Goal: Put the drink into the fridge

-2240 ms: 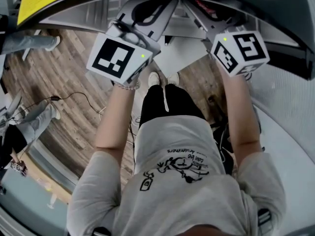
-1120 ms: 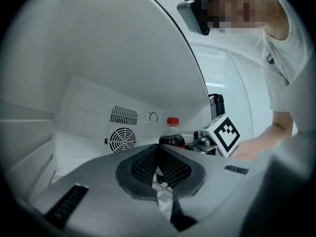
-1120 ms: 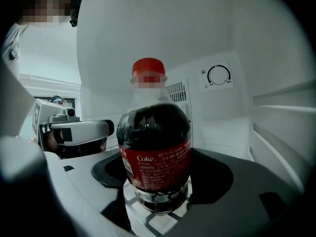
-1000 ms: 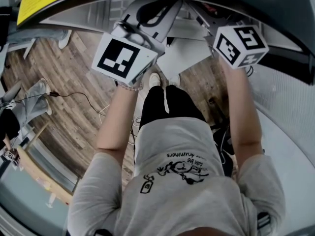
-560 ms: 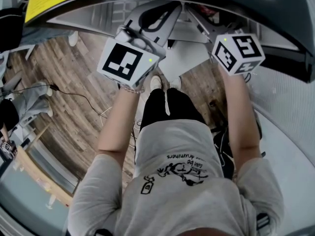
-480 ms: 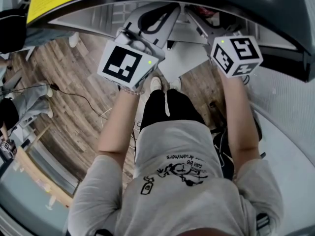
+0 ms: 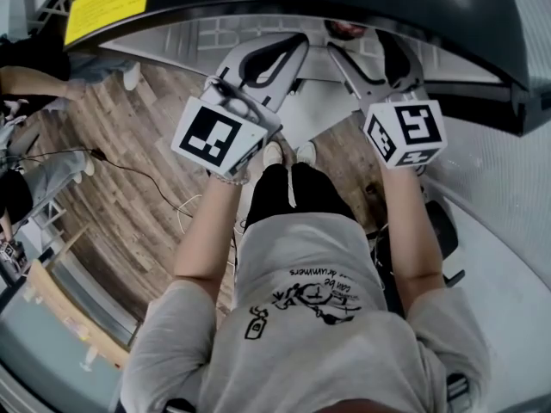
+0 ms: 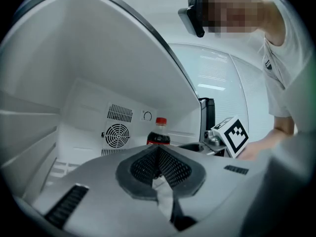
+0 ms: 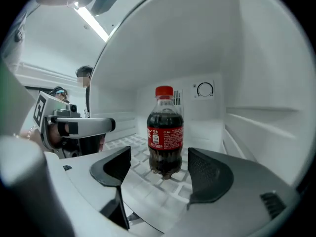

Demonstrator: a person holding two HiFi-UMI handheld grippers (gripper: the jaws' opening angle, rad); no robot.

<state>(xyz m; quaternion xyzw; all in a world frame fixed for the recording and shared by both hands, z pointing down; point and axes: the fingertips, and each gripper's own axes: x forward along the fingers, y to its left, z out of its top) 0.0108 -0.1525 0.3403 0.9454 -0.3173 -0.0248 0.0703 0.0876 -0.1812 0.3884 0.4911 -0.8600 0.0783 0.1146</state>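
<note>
1. The bottle (image 9: 165,132) already stands upright on the fridge's (image 9: 256,83) white grid shelf (image 9: 143,184), near the back wall, so the main step looks done.
2. The right hand-held gripper (image 9: 159,157) is released: its jaws are spread wide and neither pad touches the bottle, which stands just ahead of them.
3. The left hand-held gripper (image 8: 159,154) is clenched on nothing, pads together, and also points into the fridge.
4. What is likely left is to draw both out and shut the fridge.
5. Count: 1 bottle, 2 hand-held grippers, 1 fridge, 1 fan grille (image 8: 117,135), 1 dial (image 9: 204,90).
</note>
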